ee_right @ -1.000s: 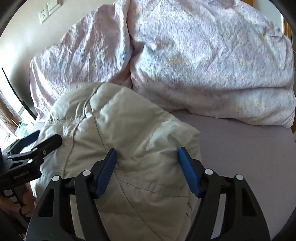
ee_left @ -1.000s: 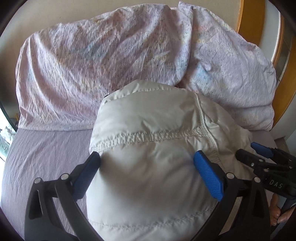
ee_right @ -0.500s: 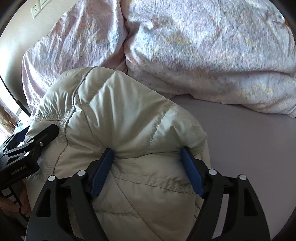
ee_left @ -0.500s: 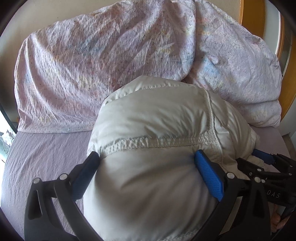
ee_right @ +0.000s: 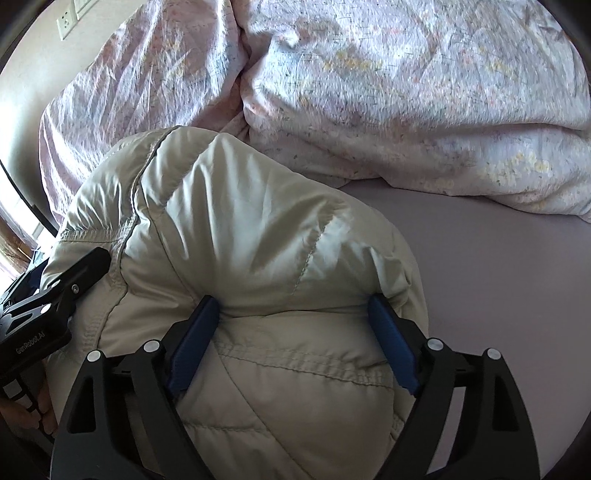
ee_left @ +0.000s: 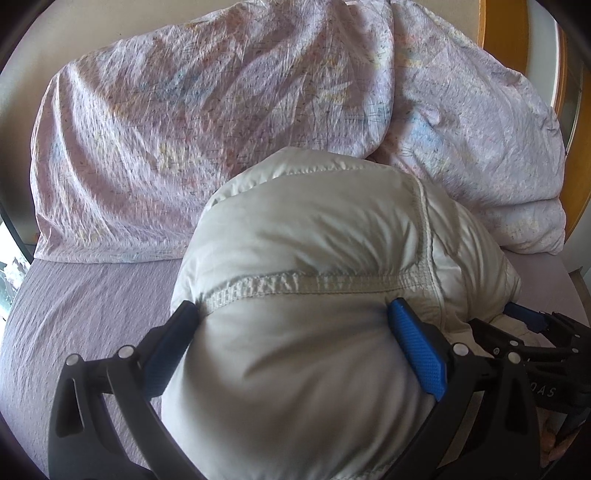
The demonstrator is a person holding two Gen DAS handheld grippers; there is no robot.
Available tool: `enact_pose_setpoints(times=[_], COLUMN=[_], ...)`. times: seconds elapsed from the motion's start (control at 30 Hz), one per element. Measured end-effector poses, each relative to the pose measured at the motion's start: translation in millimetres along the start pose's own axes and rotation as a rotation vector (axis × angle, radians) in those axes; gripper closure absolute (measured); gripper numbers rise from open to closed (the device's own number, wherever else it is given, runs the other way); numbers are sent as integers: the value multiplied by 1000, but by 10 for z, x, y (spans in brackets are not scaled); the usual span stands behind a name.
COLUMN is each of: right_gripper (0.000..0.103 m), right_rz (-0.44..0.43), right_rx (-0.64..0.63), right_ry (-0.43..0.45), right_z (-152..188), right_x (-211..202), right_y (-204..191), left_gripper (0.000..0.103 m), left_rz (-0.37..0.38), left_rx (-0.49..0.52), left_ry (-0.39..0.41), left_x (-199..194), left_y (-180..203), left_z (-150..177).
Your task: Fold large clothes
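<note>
A puffy cream-white quilted jacket (ee_left: 306, 266) lies bundled on the lilac bed sheet (ee_left: 74, 314); it also fills the right wrist view (ee_right: 251, 236). My left gripper (ee_left: 295, 325) has its jaws spread wide around the jacket's left part, blue pads pressing into its sides. My right gripper (ee_right: 293, 321) holds the jacket's right part the same way. Each gripper shows in the other's view: the right one (ee_left: 535, 332) at the lower right, the left one (ee_right: 48, 295) at the lower left.
Two large lilac patterned pillows (ee_left: 184, 129) (ee_right: 406, 92) lean against the wall behind the jacket. Bare sheet (ee_right: 498, 295) lies to the right. A wooden frame (ee_left: 495, 26) stands at the far right; a wall socket (ee_right: 66, 22) is at the upper left.
Both grippers have carried the jacket bundle forward toward the pillows and pressed closer into it; the jacket bulges higher between the jaws.
</note>
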State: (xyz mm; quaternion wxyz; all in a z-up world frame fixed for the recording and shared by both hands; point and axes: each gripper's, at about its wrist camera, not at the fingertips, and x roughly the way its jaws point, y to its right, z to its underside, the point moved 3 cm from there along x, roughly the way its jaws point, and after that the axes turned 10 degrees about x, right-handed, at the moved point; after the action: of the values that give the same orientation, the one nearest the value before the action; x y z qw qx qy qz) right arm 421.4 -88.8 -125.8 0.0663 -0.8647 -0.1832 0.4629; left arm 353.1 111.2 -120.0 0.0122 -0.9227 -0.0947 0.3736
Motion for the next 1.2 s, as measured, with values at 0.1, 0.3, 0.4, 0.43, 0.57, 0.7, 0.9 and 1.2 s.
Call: enact_pose_setpoints(times=[0.1,0.3,0.4,0.43,0.57,0.7,0.9,1.2], right_gripper=[18,18,18,18,17,16,16,14], right_rz=[0,0,0,0,-1,0,0,19], right_rx=[4,8,9,10,10,13,35,51], right_ry=[14,38,45,47,51,58,36,69], right_z=[10,49,62,63,78,80,-20,-50], right_x=[17,22,13,13,5,12,-48,-33], right_y=[9,7,0,0,2,3,6,8], left_gripper=[2,2,2,2,2,2,2,2], left_rz=[-2,-15,-17,-17,-20,-23,-20,-17], left_rx=[0,5,8,7,6,4,1,-5], left_ry=[1,15,21,24,36,48,51,54], left_x=[33,46,42,41,28,16,27,21], left_y=[6,25,28,29,27,22,21,23], left_z=[-1,17,22,25,31,47,46,56])
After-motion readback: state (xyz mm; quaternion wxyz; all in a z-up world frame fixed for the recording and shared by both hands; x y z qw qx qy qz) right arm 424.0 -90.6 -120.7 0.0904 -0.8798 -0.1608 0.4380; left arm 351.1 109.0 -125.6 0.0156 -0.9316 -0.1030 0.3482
